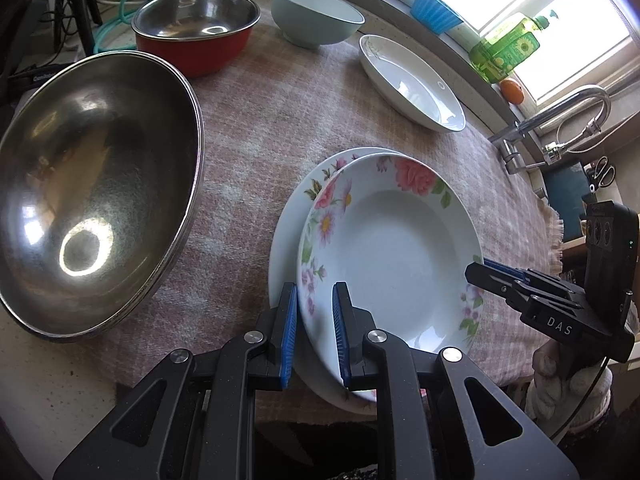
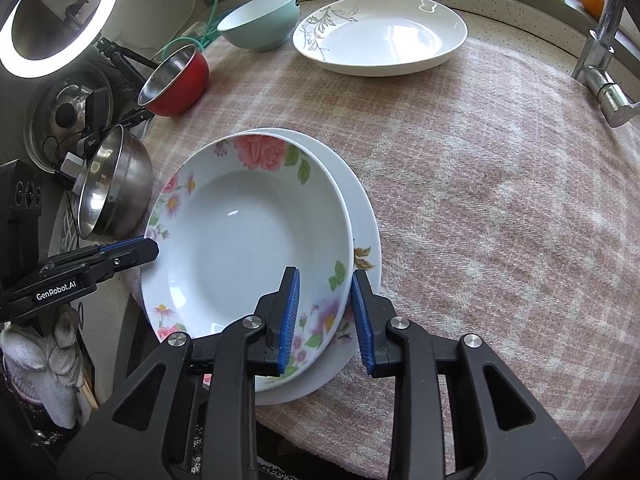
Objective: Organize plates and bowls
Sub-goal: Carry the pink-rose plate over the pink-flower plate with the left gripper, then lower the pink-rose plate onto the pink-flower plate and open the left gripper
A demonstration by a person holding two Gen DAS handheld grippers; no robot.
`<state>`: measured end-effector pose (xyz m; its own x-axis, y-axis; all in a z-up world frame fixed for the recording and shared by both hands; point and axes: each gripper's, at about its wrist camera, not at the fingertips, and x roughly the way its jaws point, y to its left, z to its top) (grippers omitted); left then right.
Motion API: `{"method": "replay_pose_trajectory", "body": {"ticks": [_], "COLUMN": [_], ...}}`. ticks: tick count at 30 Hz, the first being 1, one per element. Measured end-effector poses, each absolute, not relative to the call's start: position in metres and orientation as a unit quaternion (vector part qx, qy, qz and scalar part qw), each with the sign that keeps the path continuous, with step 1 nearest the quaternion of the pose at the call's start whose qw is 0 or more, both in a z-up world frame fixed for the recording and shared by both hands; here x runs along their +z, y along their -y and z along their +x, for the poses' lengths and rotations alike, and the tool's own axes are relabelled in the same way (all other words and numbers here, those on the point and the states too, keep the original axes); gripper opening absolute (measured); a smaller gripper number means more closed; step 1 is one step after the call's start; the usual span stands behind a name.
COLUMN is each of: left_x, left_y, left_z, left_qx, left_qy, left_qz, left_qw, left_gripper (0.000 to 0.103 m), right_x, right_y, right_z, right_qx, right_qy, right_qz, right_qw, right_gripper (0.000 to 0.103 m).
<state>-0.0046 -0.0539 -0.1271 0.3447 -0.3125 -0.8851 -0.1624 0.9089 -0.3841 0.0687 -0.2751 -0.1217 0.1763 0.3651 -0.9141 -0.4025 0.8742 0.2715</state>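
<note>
A floral deep plate [image 1: 396, 248] [image 2: 248, 248] lies on a second white plate [image 1: 284, 248] [image 2: 366, 232], shifted off centre, on a pink checked cloth [image 1: 256, 152]. My left gripper [image 1: 316, 332] is open, its blue pads straddling the floral plate's near-left rim with a gap. My right gripper [image 2: 325, 316] is open, its pads straddling the plate's opposite rim; it also shows in the left wrist view [image 1: 504, 280]. The left gripper shows in the right wrist view [image 2: 132, 250].
A large steel bowl [image 1: 96, 192] sits left, a red steel bowl [image 1: 196, 32] and pale green bowl [image 1: 316, 16] behind. A white oval dish [image 1: 412, 84] [image 2: 380, 36] lies at the back. A tap [image 1: 560, 116], oil bottle [image 1: 504, 48] and orange [image 1: 512, 90] stand right.
</note>
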Motion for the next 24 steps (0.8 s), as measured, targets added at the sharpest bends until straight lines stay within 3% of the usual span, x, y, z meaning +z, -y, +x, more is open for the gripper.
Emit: {"method": "replay_pose_trajectory", "body": {"ticks": [15,21,24], "left_x": [-0.127,-0.122,-0.116], "left_y": [0.057,0.059,0.06], "left_z": [-0.005,-0.006,-0.007], "left_qx": [-0.05,-0.045,-0.047], "left_qy": [-0.575,-0.573,-0.568], "left_qz": [-0.202,-0.19,-0.183], "left_qw": [0.791,0.796,0.801], "left_gripper": [0.015,0.016,0.022], "right_x": [-0.12,-0.111,-0.106], "right_y": [0.274,0.278,0.284], "right_z": [0.067,0.068,0.07], "right_qx": [0.253,0.248,0.245], "right_qy": [-0.589,-0.574,-0.568], "right_qz": [-0.015,-0.015,-0.008], "right_qw": [0.767,0.78,0.785], "right_gripper": [0.039,0.052,0.056]}}
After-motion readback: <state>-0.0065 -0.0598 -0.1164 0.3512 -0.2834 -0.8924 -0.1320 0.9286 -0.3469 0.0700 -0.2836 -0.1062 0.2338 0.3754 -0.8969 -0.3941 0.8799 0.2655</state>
